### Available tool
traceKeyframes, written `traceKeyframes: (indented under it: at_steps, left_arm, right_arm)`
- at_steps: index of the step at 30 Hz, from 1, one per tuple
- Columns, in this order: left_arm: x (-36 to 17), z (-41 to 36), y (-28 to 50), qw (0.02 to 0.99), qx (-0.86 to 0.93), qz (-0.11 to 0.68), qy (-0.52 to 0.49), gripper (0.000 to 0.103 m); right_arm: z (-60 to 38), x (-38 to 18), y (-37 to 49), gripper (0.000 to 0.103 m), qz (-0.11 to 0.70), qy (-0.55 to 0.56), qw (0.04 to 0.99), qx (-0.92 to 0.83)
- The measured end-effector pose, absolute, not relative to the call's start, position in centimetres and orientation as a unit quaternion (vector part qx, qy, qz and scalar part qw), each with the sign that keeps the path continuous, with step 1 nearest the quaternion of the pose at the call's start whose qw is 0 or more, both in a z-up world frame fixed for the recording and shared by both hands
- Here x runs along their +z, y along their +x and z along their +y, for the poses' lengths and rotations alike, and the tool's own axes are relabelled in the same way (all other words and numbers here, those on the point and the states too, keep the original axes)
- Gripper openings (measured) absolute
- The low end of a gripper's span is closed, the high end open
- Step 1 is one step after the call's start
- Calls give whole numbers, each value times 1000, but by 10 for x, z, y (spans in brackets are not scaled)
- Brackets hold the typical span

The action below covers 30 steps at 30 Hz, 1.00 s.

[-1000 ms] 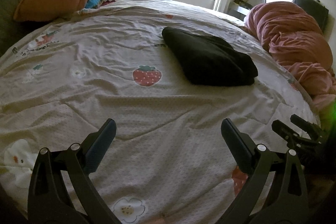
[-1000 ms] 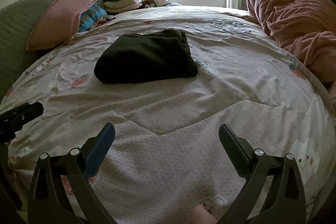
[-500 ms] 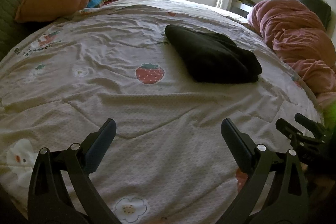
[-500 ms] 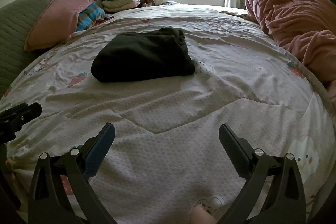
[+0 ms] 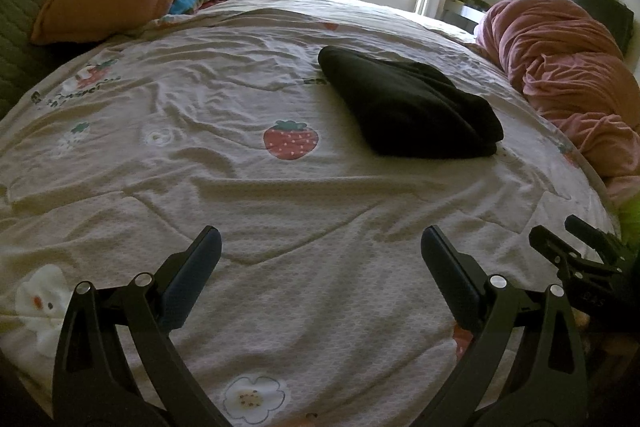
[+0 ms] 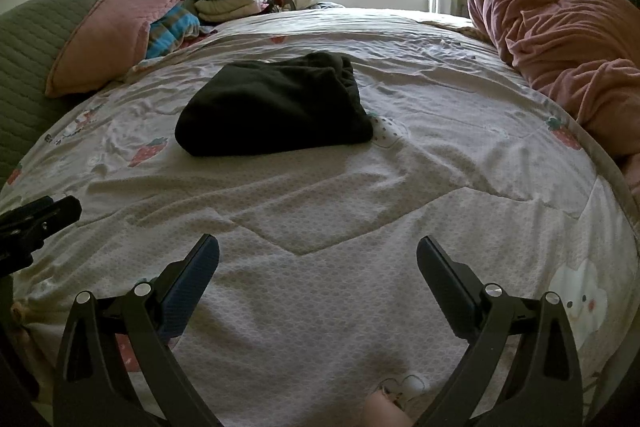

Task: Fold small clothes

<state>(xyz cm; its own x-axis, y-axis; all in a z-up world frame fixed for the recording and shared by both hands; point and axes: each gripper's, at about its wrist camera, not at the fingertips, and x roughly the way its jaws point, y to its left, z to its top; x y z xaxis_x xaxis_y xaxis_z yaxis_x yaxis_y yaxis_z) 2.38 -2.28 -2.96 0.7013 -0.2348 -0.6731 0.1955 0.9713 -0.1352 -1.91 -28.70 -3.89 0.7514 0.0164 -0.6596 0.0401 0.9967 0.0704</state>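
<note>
The folded black garment lies as a thick, neat bundle on the strawberry-print bedspread; left gripper and right gripper both spread apart, empty.

Folded black garment lies beyond the wide-spread left gripper.

Left tongs spread wide, right tongs spread wide, both empty
</note>
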Motion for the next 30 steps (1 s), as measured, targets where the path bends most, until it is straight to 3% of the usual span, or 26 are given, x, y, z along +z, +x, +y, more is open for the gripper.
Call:
traceKeyframes:
  at_steps: [30]
  left_arm:
    - [-31,-19,26,917,-110,382,-32,94]
  right_arm:
    - [-292,-37,-19,98,354,50,934,-21]
